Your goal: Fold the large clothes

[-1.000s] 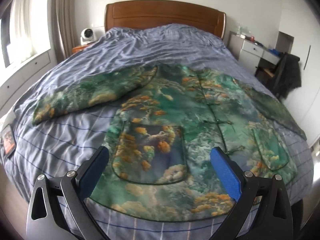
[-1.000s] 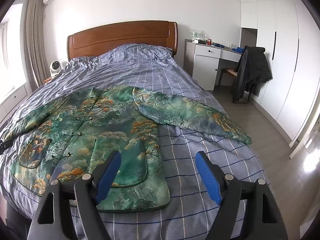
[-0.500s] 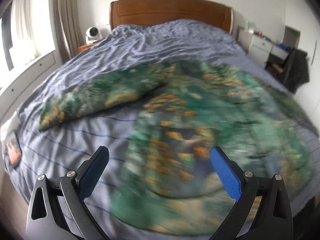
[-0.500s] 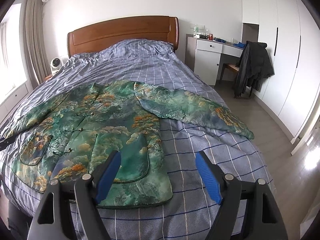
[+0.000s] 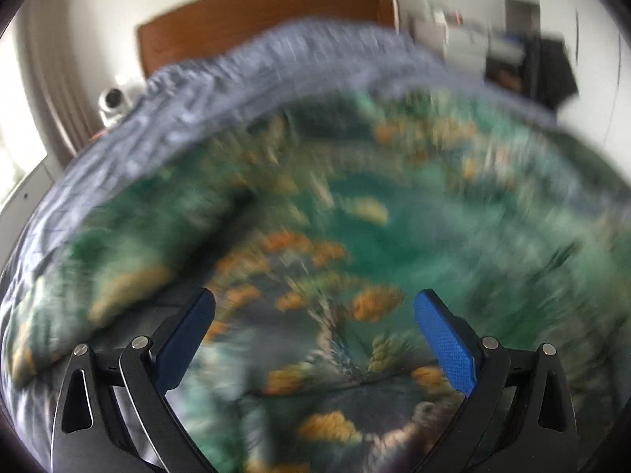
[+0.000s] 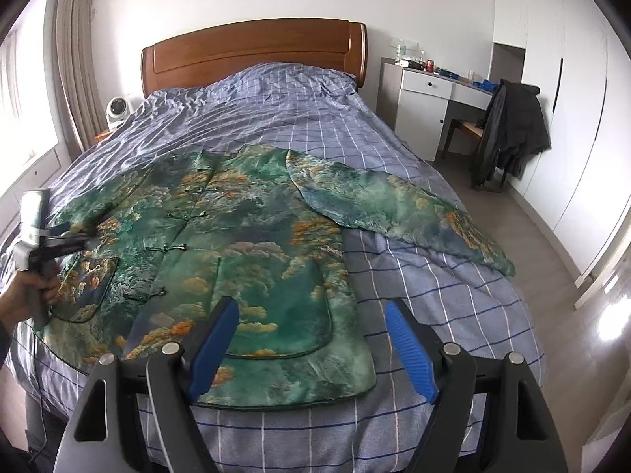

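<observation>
Jacket (image 6: pixel 244 244) lies flat, front up, across the near half of the bed (image 6: pixel 299 118), filling the centre of the right wrist view. It's glossy green w/ orange and cream cloud-like patches, a row of small dark knot fastenings down the middle, a big curved patch pocket (image 6: pixel 284 307) on the lower right panel and another at lower left. One sleeve (image 6: pixel 398 213) is spread out toward the right of frame, running down to the bed's edge; the other sleeve goes off to the left, mostly hidden. Hem sits close to the bed's near edge, body smooth w/ only light wrinkles. Right gripper (image 6: pixel 311 343) at the bottom of its frame, jaws wide apart, nothing between the blue pads, hovering over the hem's right corner, no contact visible. Left gripper (image 6: pixel 65 234) shows at the left edge of that view, in a hand (image 6: pixel 27 291), low over the jacket's left side by the sleeve; can't tell if it touches. Left wrist view is badly blurred: jacket (image 5: pixel 347 236) fills nearly all of it, left gripper (image 5: pixel 313 335) jaws wide open, empty, fabric close beneath. Brown headboard (image 6: pixel 256 51) at the top.
</observation>
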Demonstrator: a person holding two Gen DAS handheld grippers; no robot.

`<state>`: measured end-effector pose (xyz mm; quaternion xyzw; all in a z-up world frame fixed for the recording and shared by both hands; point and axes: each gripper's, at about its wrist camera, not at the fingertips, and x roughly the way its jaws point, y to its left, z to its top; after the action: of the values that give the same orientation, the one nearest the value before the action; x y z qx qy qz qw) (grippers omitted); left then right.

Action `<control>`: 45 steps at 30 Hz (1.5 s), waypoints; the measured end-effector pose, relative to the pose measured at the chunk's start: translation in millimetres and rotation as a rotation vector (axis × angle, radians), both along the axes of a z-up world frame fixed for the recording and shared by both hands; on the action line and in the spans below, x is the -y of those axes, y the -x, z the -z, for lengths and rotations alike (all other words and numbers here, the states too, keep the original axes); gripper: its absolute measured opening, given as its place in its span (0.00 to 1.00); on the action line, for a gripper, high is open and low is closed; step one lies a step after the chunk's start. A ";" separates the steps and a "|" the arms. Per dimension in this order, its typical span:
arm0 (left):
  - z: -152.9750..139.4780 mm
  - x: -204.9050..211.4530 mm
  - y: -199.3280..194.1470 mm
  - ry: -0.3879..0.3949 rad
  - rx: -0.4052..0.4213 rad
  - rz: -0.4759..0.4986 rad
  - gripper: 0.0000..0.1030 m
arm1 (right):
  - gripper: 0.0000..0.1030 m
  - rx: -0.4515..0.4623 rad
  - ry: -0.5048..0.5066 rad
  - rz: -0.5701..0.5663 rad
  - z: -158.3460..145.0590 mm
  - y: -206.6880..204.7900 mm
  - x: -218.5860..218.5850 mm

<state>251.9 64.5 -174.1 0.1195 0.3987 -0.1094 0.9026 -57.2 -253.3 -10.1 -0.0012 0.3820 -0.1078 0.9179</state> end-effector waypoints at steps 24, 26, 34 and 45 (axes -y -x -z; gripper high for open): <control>23.9 -4.4 -6.8 0.033 -0.094 -0.009 1.00 | 0.76 -0.086 0.011 0.024 15.3 -54.9 -43.1; 24.0 -4.1 -6.9 0.035 -0.095 -0.009 1.00 | 0.76 -0.080 0.010 0.032 12.7 -53.7 -43.5; 24.1 -3.9 -6.9 0.034 -0.095 -0.009 1.00 | 0.76 -0.039 -0.013 0.110 10.5 -47.1 -20.7; 24.0 -2.6 -6.6 0.030 -0.089 -0.011 1.00 | 0.76 0.014 -0.068 0.173 7.4 -26.7 21.8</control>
<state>258.4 67.0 -198.1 0.0987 0.4374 -0.1156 0.8863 -30.5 -275.1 -17.5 0.0639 0.3775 -0.1736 0.9074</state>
